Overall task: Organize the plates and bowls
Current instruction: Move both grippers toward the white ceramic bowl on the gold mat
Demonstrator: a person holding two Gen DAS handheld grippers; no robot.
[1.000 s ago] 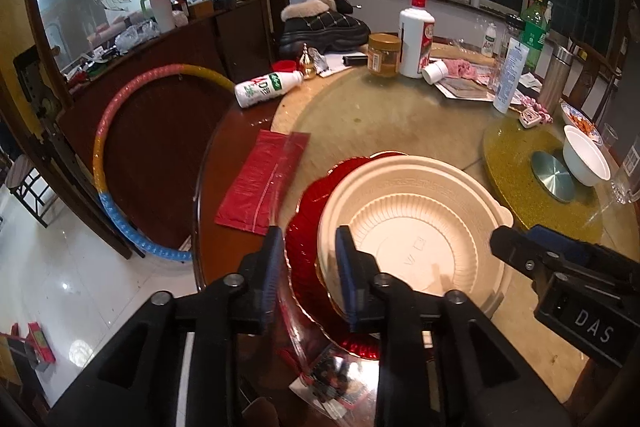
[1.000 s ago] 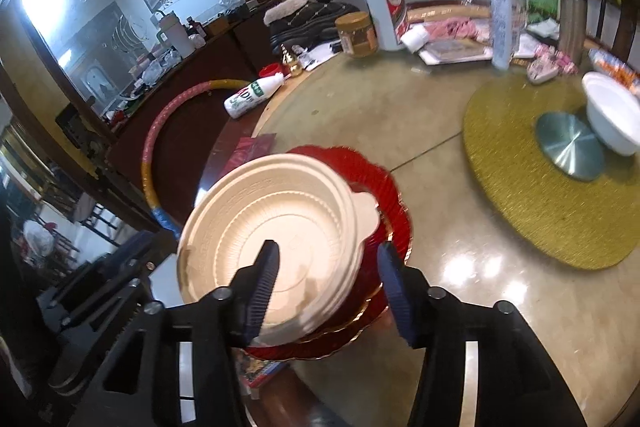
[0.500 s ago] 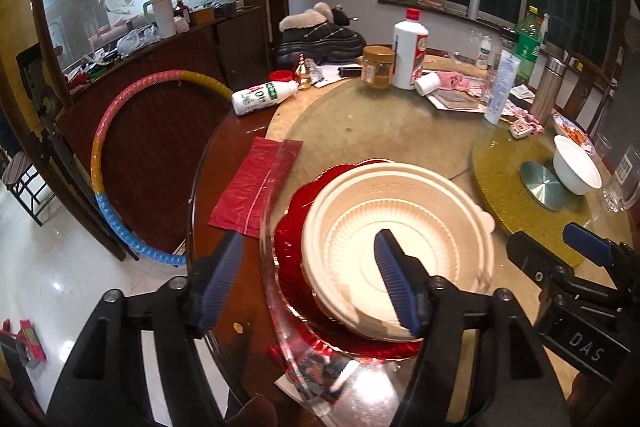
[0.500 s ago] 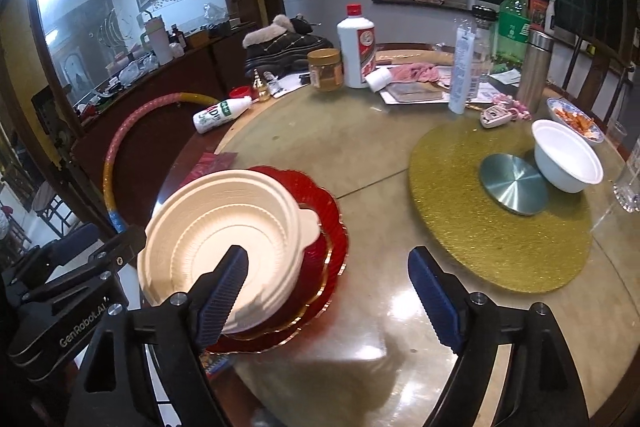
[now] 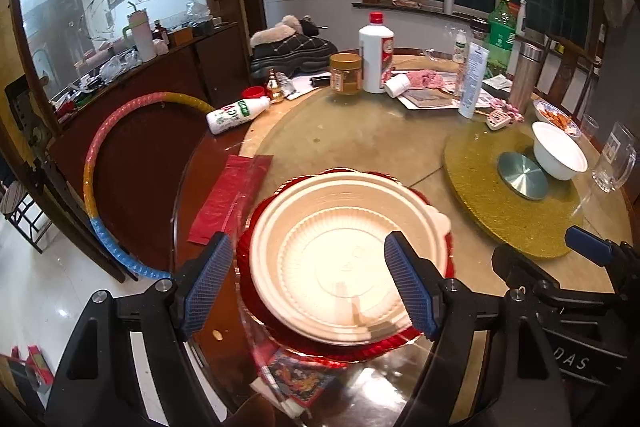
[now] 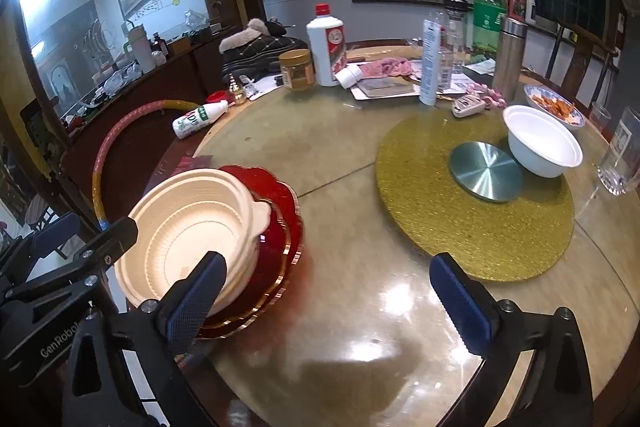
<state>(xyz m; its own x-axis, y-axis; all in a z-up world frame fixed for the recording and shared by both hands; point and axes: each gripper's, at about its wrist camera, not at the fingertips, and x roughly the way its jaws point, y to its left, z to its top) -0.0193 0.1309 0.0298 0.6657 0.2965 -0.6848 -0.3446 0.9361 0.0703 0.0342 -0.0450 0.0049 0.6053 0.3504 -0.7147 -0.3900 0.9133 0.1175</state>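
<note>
Cream bowl (image 5: 348, 259) hides most of red plate (image 5: 360, 351), lower centre; left gripper (image 5: 308, 287) and right gripper (image 6: 332, 303) jaws opening, pinching nothing.

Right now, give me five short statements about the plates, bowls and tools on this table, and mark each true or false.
1. The beige ribbed disposable bowl sits on the red scalloped plate. True.
2. The small white bowl rests on the gold glitter turntable mat. True.
3. The left tool is clamped on the beige bowl. False: its jaws are opening, pads clear of the rim.
4. The right tool holds the white bowl. False: it is opening over bare table, holding nothing.
5. The white plastic bottle stands upright. False: it lies on its side.
</note>
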